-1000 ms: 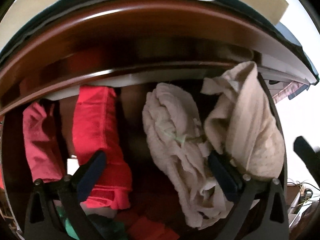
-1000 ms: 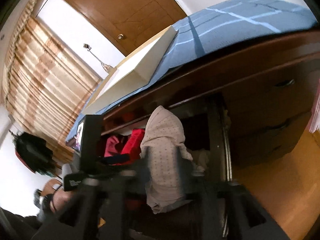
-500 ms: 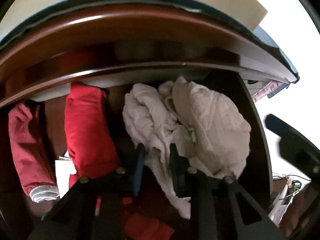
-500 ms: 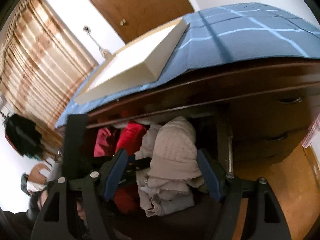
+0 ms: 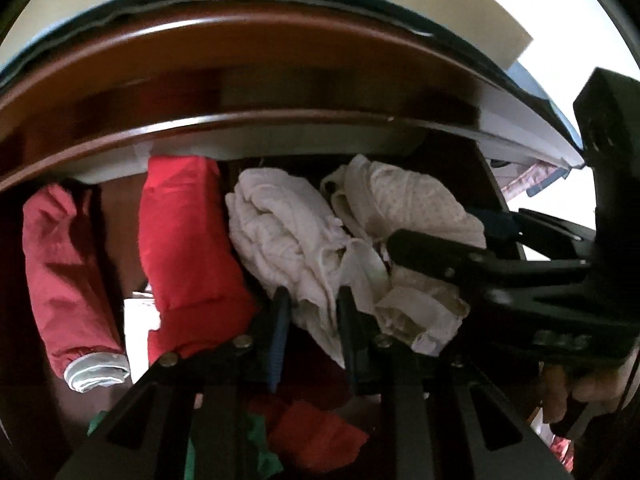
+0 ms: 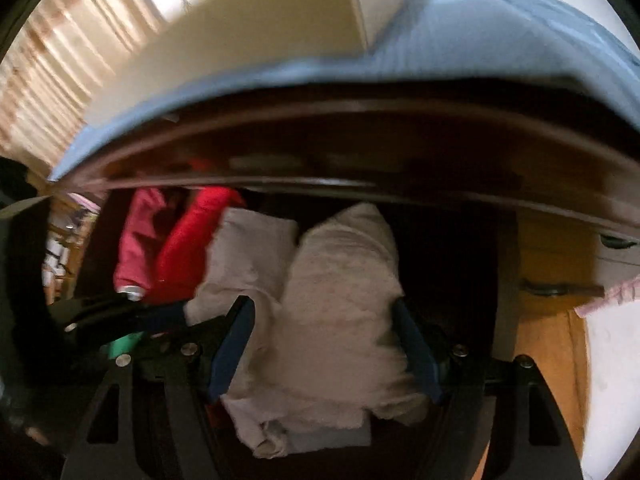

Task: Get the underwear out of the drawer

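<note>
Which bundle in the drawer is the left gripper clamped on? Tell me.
The left gripper pinches the plain white bundle, the middle one, between the bright red roll and the dotted cream bundle.

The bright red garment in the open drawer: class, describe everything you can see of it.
The bright red garment is a folded or rolled piece of soft, matte cloth, lying lengthwise from the drawer's back towards its front. It sits between a darker pinkish-red roll with a pale band at its end and a crumpled white garment, which it appears to touch. Its near end bulges beside the left gripper, whose jaws pinch the white cloth, not the red.
</note>
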A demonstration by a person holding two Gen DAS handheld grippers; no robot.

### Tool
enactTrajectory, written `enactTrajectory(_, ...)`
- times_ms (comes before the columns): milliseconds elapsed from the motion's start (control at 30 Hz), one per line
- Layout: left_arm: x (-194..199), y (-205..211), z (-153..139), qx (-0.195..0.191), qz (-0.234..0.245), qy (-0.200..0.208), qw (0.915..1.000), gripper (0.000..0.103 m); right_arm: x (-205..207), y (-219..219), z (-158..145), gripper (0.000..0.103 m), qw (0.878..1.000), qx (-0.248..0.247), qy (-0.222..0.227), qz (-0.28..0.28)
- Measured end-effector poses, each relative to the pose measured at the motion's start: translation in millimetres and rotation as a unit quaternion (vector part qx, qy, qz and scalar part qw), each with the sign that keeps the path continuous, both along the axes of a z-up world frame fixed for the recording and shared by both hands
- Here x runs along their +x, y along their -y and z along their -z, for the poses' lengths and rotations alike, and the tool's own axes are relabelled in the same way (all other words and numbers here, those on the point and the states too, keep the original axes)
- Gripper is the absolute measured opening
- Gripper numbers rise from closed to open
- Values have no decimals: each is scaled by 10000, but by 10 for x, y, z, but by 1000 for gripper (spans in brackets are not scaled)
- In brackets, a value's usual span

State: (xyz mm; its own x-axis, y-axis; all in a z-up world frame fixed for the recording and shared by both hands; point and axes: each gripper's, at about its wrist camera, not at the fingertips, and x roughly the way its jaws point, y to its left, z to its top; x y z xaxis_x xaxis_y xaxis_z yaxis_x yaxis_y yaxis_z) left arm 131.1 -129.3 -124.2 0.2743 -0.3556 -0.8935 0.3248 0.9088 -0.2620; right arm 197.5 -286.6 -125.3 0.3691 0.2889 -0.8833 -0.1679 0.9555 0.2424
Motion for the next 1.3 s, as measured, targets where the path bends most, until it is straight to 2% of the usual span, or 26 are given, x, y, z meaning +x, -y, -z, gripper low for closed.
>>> enactTrajectory(67,34,-37,7,1,-97,-120,9999,34,65,-74,33,63,9992,-375,-100,-98)
enactTrajectory(133,56,-56,11,-114,-224,-243,9994,48,110,-98,83,54,9974,-679,-175,-147)
enactTrajectory(233,42,-59,-12,-116,-231,-234,9994,63,127,-105,95,47,9956,-848,-174,-346)
enactTrajectory(300,34,1,-2,-24,-176,-237,9996,67,96,-53,80,42,9967,-727,-100,-360)
enactTrajectory(367,23,88,15,87,-90,-245,9996,73,41,62,12,38,9991,-366,28,-206)
enactTrajectory(433,39,153,28,186,-60,-268,9994,79,-77,195,-99,37,9997,-47,260,2)
enactTrajectory(567,130,306,63,255,-223,-422,9985,83,-333,359,-267,37,9967,141,751,257)
enactTrajectory(633,156,349,109,322,-265,-431,9982,81,-427,435,-290,37,9949,358,860,381)
enactTrajectory(667,162,372,131,366,-322,-456,9978,77,-465,467,-281,37,9941,459,878,448)
enactTrajectory(733,160,491,161,286,-369,-471,9978,57,-445,447,-246,37,9928,621,880,529)
enactTrajectory(833,158,470,149,121,-364,-433,9983,42,-493,532,-233,37,9912,778,866,630)
enactTrajectory(900,127,445,103,-8,-301,-330,9990,37,-521,539,-253,37,9898,820,932,697)
enactTrajectory(1000,56,401,20,-88,-229,-167,9996,35,-598,595,-325,37,9859,918,1141,810)
enactTrajectory(1033,29,392,-14,-117,-219,-106,9996,27,-629,611,-361,37,9842,970,1216,841)
enactTrajectory(1300,-249,7,-337,-393,-20,382,9985,26,-827,612,-604,37,9806,1047,1402,884)
